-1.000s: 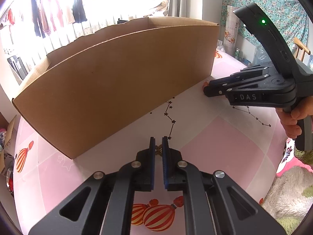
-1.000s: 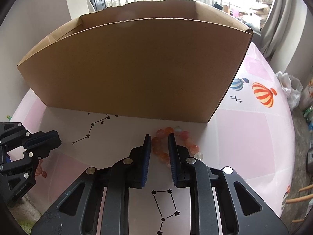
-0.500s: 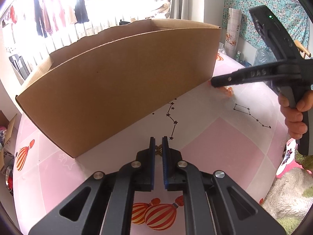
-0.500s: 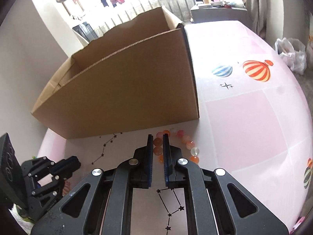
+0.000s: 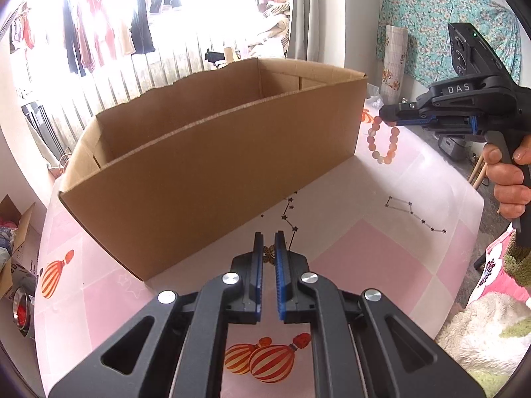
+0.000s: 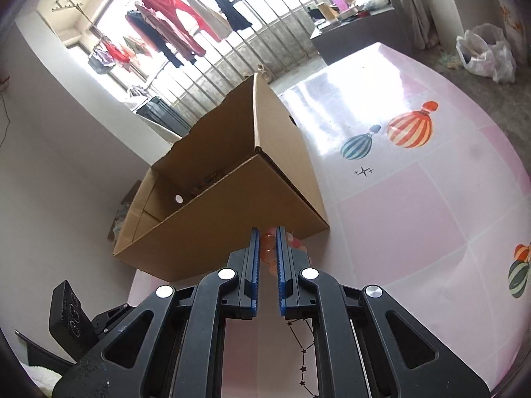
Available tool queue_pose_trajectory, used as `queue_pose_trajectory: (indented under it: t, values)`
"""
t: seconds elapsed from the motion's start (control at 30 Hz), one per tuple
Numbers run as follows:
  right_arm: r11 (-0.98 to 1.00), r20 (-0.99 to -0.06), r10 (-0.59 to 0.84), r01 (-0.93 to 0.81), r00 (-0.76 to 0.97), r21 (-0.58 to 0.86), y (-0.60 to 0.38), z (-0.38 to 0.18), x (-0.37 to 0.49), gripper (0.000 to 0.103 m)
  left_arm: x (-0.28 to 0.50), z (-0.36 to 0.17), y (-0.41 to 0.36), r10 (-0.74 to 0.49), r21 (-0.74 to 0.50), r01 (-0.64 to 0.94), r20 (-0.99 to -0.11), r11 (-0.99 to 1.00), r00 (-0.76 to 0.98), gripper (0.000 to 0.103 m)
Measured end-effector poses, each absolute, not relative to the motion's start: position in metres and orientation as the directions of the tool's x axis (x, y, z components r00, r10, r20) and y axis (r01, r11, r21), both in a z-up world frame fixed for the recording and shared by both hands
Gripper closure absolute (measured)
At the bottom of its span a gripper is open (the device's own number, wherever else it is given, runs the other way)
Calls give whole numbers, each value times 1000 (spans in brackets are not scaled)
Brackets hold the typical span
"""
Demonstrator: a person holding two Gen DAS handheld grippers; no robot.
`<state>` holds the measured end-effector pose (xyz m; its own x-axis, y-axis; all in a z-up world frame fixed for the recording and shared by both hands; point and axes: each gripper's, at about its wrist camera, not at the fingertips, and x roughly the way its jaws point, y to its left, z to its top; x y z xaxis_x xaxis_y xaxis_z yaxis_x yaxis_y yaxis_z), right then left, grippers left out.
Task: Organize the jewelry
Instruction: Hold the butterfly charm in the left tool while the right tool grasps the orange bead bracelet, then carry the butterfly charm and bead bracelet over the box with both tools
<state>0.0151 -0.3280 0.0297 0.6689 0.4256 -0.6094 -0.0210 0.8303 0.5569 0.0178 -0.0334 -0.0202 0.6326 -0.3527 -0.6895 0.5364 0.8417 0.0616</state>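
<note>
From the left wrist we see our left claw [image 5: 268, 248] pinched narrow on a small gold butterfly trinket [image 5: 268, 252], low over the pink surface [image 5: 365, 252] beside the cardboard box [image 5: 205, 165]. Our right claw [image 5: 395, 118] grips a bead bracelet [image 5: 381, 142], which dangles off the surface near the box corner.

From the right wrist, the bracelet [image 6: 267, 248] sits between the claw's [image 6: 267, 248] pads. We judge both pieces grasped, neither yet boxed; something dark already lies inside, unclear what.

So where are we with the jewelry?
Partway. The right hand-held gripper holds the bead bracelet in the air beside the cardboard box, not yet inside. The left hand-held gripper is closed around a small gold piece at table level. Both remain to be boxed.
</note>
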Motion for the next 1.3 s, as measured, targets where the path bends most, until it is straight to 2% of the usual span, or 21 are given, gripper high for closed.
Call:
queue_pose_trajectory:
  t: [0.17,0.43,0.57,0.67,0.77,0.93,1.0,1.13,1.3]
  values:
    - [822,-572,436,-48,694,568,-326,47,12,96,15,5,-31,-389,58,545,-636,836,666,97]
    - [821,-465,468,-176,752,543,-321,103,12,96,28,64,-26,-491,21,590,-530,807,692,97]
    - [814,-434,508,-249,745,526,-307,121,32,96,50,79,-28,-508,7,593,-510,805,695,97]
    - [811,-437,532,-288,725,510,-296,125,51,96,74,83,-29,-517,-40,597,-548,802,658,97]
    - [812,-458,545,-306,703,497,-288,120,70,96,108,71,-35,-506,-102,585,-635,804,584,97]
    - [817,-535,558,-309,634,486,-278,98,101,96,168,34,-40,-492,-247,537,-785,807,377,97]
    - [817,-567,566,-314,599,484,-274,90,113,96,185,22,-39,-463,-255,513,-822,820,332,97]
    - [828,-616,558,-321,556,460,-268,81,126,96,205,3,-39,-444,-296,480,-866,826,229,97]
    - [829,-631,557,-325,540,455,-268,77,129,96,215,-3,-40,-424,-304,461,-888,833,179,97]
